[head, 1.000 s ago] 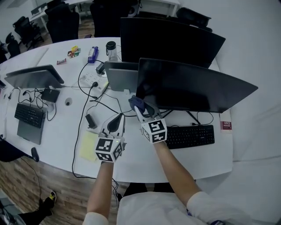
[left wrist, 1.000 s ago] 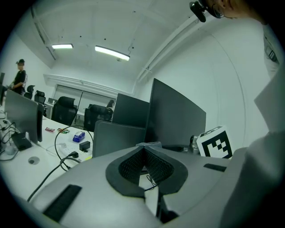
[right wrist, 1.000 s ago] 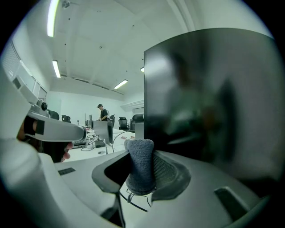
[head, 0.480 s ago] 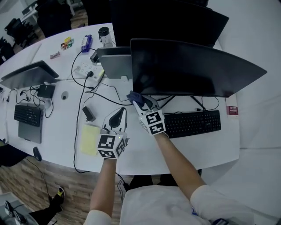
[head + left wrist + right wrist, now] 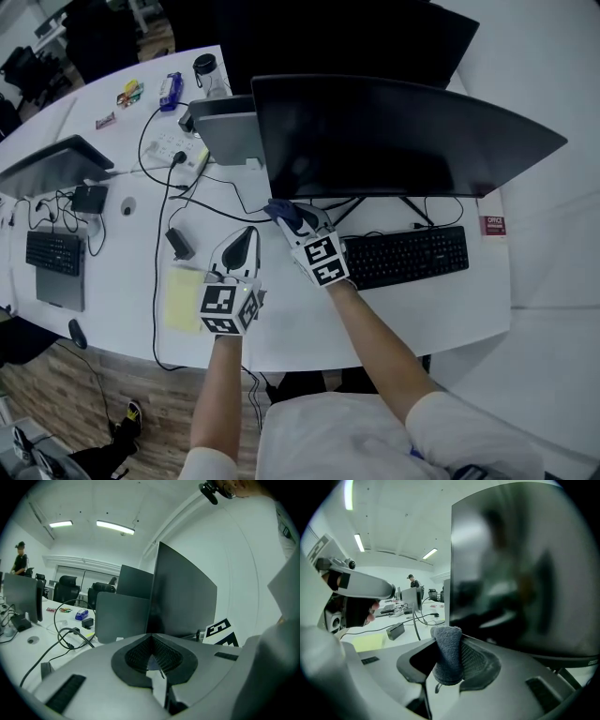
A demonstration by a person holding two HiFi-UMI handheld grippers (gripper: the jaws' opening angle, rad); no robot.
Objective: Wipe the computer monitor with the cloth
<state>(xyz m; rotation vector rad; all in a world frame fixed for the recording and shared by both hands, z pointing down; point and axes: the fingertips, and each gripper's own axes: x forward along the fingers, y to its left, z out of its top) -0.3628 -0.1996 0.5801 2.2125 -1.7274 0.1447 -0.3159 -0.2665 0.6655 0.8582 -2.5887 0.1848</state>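
right gripper (image 5: 287,216) was clamped on the cloth (image 5: 279,209), a dark blue wad pinched between the pads. in the right gripper view its rounded end (image 5: 447,641) stood proud of the tips, held that way, i judged, so that fabric and not jaw would meet the screen

the cloth sat just below the monitor's (image 5: 394,141) lower left corner, near it but apart. i saw no contact with the panel. the dark screen filled most of the right gripper view, so the gripper was aimed up at it. i read this as the approach, with wiping not yet begun

left gripper (image 5: 244,234) had its jaws together with nothing between them. it hung low over the desk (image 5: 375,323), just beside a yellow pad (image 5: 185,298) and well left of the keyboard (image 5: 408,255). i took it as parked: one hand was enough to wipe, and down there it blocked neither the screen nor the other arm

the monitor stood at the back of the desk on a thin stand (image 5: 349,208), behind the keyboard

next move called for lifting the cloth onto the panel with light pressure, since a hard push might rock the screen. a loose cable (image 5: 69,633) lay near on the left and could snag
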